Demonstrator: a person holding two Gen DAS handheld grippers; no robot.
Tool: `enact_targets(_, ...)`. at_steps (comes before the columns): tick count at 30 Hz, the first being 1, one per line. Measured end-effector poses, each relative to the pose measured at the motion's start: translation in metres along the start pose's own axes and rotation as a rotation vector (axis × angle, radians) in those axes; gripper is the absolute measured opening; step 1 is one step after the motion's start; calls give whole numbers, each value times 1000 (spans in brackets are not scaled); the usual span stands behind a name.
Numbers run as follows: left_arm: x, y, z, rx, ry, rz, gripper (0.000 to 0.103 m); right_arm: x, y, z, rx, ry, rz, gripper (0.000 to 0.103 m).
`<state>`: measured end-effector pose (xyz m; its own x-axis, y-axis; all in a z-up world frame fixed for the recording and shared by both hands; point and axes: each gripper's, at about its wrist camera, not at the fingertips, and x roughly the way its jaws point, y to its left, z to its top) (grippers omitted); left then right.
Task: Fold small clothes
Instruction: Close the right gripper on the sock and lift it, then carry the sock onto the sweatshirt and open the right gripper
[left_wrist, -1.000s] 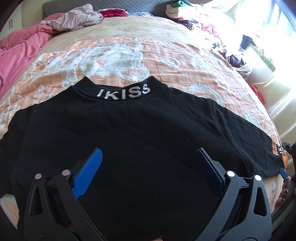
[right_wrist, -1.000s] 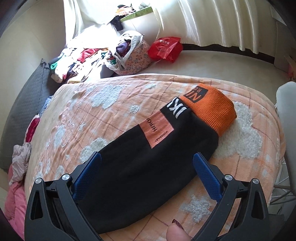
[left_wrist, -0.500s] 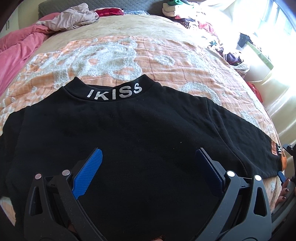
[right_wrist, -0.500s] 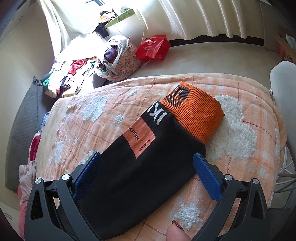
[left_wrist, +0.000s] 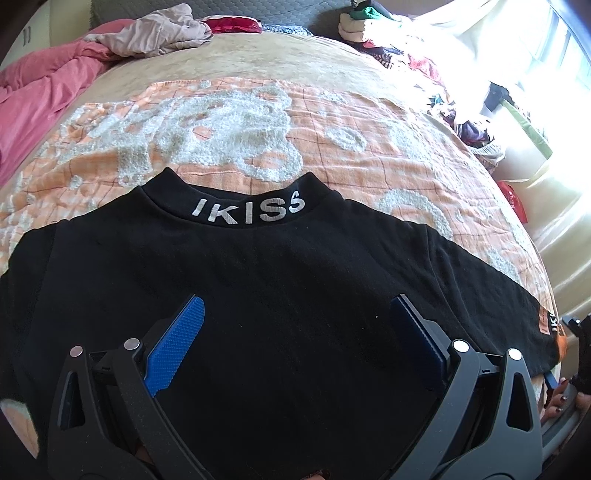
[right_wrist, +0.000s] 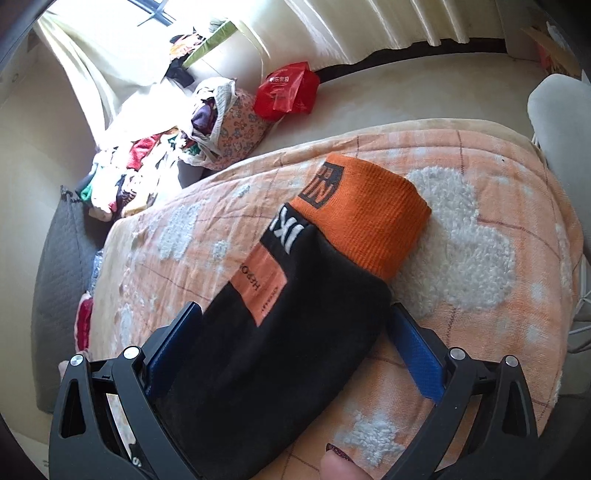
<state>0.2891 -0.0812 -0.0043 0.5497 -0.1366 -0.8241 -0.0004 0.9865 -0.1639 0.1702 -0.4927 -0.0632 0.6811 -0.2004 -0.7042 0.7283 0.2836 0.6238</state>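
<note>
A black sweatshirt with white "IKISS" on its collar lies flat on the orange and white blanket, collar away from me. My left gripper is open and hovers over the middle of its body. In the right wrist view its right sleeve stretches out, ending in an orange cuff. My right gripper is open with one finger on each side of the sleeve, below the cuff. The right gripper's edge also shows at the far right of the left wrist view.
A pink quilt and crumpled clothes lie at the far left of the bed. Piles of clothes, a floral bag and a red bag sit beside the window. The bed's edge is close on the right.
My right gripper has moved forward along the sleeve, which now lies between its fingers. My left gripper has shifted slightly over the sweatshirt body.
</note>
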Motion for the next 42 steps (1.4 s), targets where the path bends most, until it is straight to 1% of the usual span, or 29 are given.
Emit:
enact_targets(2,-1,2,0,2,-2,5,94,9,2,7,16,32,21,99)
enact_targets(5,-4,8,-2,-1,0,7,94,15,2,12,36,34,29,98)
enact_targets(7,-7,13,-3,-6,2,15,94,15,4,14,27,29,43,86)
enact_targets(9,-9,17,-4,-15,7,21,94,16,3,14,39,40,70,63)
enact_targets(10,-12,21,-5,-29,10,13,94,18,1,14,52,51,95,57)
enact_targets(11,-14,23,-6,-39,11,5,94,20,-1,15,67,69,118,43)
enact_targets(12,-17,26,-7,-55,12,-11,94,20,-4,16,80,79,137,34)
enact_targets(13,-19,27,-8,-62,11,-21,94,20,-4,17,86,84,151,30)
enact_targets(14,-23,28,-9,-67,7,-29,94,18,-3,18,81,81,170,22)
enact_targets(15,-25,28,-9,-69,4,-30,94,14,-1,18,67,74,189,16)
enact_targets(17,-31,31,-9,-85,-3,-42,94,3,11,19,15,45,242,14)
enact_targets(21,-40,37,-10,-114,-14,-55,94,-17,46,10,-130,25,371,14)
enact_targets(24,-45,44,-10,-137,-18,-71,94,-30,70,-1,-238,13,434,14)
enact_targets(28,-53,51,-12,-152,-37,-67,94,-47,98,-20,-384,15,513,14)
enact_targets(34,-63,59,-15,-180,-45,-99,94,-71,135,-54,-609,-10,578,14)
enact_targets(37,-68,63,-16,-189,-53,-112,94,-79,144,-66,-689,-18,604,14)
enact_targets(39,-72,65,-16,-194,-58,-118,94,-82,151,-75,-732,-8,630,14)
enact_targets(42,-78,69,-17,-201,-67,-126,94,-90,161,-96,-800,-1,670,14)
